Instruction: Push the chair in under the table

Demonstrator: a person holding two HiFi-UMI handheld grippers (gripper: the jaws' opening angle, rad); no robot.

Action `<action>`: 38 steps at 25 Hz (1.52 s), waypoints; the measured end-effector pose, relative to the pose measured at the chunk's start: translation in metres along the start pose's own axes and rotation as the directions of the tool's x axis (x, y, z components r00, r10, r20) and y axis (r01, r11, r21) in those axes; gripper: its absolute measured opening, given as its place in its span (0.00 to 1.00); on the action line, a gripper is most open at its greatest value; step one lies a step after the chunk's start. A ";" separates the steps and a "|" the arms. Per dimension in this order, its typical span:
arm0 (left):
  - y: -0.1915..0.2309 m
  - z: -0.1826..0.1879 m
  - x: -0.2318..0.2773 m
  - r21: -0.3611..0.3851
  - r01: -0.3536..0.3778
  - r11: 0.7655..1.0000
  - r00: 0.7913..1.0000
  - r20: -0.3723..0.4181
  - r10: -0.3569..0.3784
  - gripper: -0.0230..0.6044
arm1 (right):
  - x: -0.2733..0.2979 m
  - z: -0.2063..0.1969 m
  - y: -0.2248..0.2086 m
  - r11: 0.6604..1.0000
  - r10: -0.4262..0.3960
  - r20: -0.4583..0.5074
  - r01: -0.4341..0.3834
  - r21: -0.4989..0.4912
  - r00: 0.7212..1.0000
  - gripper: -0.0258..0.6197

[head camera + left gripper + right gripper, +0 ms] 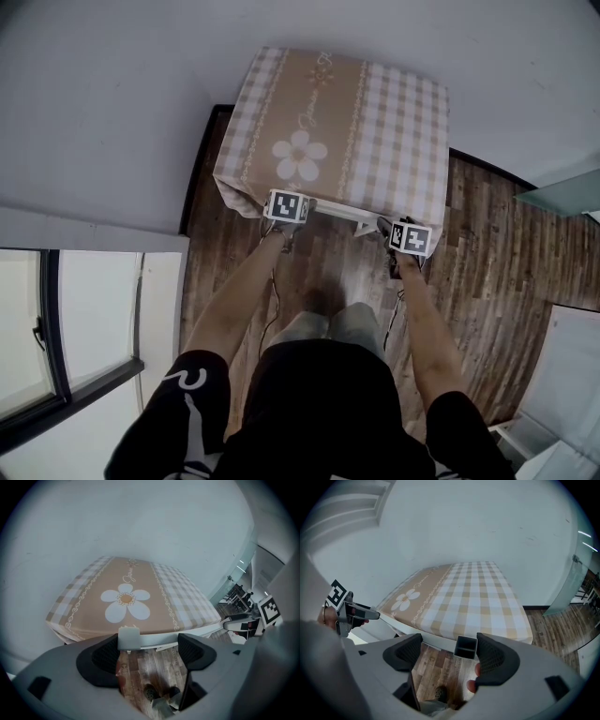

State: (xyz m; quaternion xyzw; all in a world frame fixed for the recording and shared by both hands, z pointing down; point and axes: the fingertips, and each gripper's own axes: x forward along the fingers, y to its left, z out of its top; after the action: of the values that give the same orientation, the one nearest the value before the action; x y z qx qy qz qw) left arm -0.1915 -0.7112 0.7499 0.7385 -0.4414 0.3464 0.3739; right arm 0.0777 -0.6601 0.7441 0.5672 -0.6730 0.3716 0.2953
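Note:
A table under a beige checked cloth with a white daisy stands against the wall. The chair is mostly tucked beneath it; only its white top rail shows at the near edge. My left gripper sits at the rail's left end and my right gripper at its right end. In the left gripper view the gripper is open, with the chair's white post end against the left jaw. In the right gripper view the gripper is open, with a square tube end between the jaws.
Wood-plank floor surrounds the table, with a dark baseboard along the white wall. A window is at the left, a glass panel and white furniture at the right. My legs stand just behind the chair.

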 end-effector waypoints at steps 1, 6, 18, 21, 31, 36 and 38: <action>0.000 0.000 0.000 0.001 0.001 1.000 1.000 -0.004 -0.001 0.64 | 0.000 0.000 0.000 1.000 0.001 0.000 -0.001 -0.001 1.000 0.63; 0.001 0.007 0.002 0.005 -0.002 1.000 1.000 0.006 0.002 0.64 | 0.003 0.007 -0.001 1.000 0.012 0.015 -0.012 -0.009 1.000 0.63; -0.002 0.016 0.006 -0.003 -0.007 1.000 1.000 0.008 0.007 0.64 | 0.007 0.017 -0.008 0.999 0.032 0.014 -0.032 -0.018 0.999 0.63; -0.002 0.016 0.006 -0.002 -0.008 1.000 1.000 0.011 0.008 0.64 | 0.008 0.018 -0.008 0.999 0.044 0.017 -0.044 -0.020 0.999 0.63; -0.005 0.015 0.004 0.012 -0.009 1.000 0.999 0.041 0.008 0.64 | 0.007 0.015 -0.010 0.999 0.041 -0.016 -0.041 -0.016 0.999 0.63; -0.001 0.014 -0.003 0.018 -0.040 0.999 0.996 0.086 0.038 0.64 | -0.002 0.015 -0.013 0.999 0.034 -0.018 -0.034 0.009 0.999 0.54; -0.001 0.013 -0.007 0.034 -0.062 0.997 0.993 0.098 0.058 0.64 | -0.009 0.014 -0.015 1.000 0.017 -0.009 -0.017 0.015 1.000 0.48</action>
State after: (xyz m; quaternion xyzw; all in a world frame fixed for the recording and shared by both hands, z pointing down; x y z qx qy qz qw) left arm -0.1909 -0.7192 0.7374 0.7476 -0.4746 0.3293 0.3276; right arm 0.0948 -0.6679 0.7322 0.5620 -0.6737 0.3818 0.2907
